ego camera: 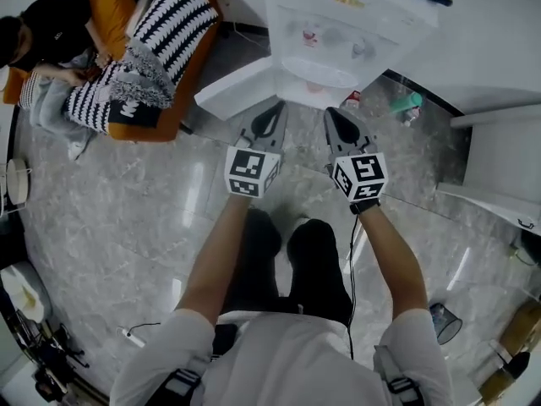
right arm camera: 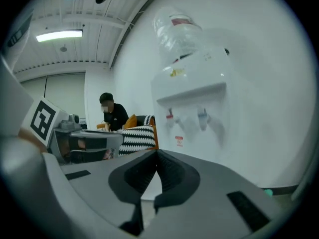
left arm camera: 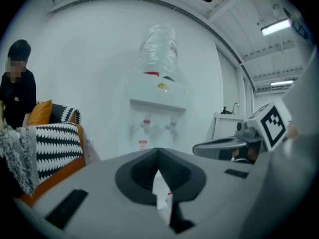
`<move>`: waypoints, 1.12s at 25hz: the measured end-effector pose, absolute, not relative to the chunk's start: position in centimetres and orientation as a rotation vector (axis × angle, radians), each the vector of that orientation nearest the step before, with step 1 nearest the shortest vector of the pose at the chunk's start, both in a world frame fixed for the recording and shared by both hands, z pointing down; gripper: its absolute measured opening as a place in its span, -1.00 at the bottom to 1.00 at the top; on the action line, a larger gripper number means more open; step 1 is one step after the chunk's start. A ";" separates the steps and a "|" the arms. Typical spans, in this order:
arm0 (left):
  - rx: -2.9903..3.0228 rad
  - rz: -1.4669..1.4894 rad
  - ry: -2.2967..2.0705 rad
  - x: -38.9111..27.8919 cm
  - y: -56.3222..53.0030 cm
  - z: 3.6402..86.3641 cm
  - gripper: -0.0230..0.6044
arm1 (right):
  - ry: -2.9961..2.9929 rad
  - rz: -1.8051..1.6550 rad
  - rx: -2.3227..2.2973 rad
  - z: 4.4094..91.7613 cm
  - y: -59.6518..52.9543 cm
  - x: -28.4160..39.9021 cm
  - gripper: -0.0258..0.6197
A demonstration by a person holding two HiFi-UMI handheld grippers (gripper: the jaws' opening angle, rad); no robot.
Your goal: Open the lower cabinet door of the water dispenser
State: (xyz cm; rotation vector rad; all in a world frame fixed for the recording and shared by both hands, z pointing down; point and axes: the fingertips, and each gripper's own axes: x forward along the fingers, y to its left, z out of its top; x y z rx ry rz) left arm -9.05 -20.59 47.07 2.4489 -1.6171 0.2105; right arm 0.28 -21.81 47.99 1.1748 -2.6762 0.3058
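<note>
The white water dispenser stands against the wall ahead, with a clear bottle on top and two taps. A white panel juts leftward from its base; it looks like the lower cabinet door swung open. My left gripper and right gripper hover side by side in front of the dispenser, touching nothing. In the left gripper view the left gripper has its tips together and holds nothing. In the right gripper view the right gripper is likewise shut and empty.
An orange sofa with striped cushions stands at the left, and a person sits there. A green bottle lies on the marble floor right of the dispenser. White furniture fills the right side. A small bin stands behind me.
</note>
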 end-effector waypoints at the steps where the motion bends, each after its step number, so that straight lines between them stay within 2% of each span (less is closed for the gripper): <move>1: 2.441 0.208 -1.609 -8.9 -19.9 45.1 -0.88 | -2.672 0.288 1.170 45.7 -21.1 0.3 -0.89; 14: 2.433 0.184 -1.612 -9.1 -13.4 19.0 -0.88 | -2.684 0.221 1.261 17.4 -14.7 1.0 -0.89; 21: 2.467 0.250 -1.767 -10.9 -10.0 9.2 -0.88 | -2.678 0.232 1.416 7.6 -12.5 2.6 -0.89; 28: 2.448 0.211 -1.837 -12.6 -8.4 4.0 -0.88 | -2.614 0.115 1.605 1.6 -12.0 4.7 -0.89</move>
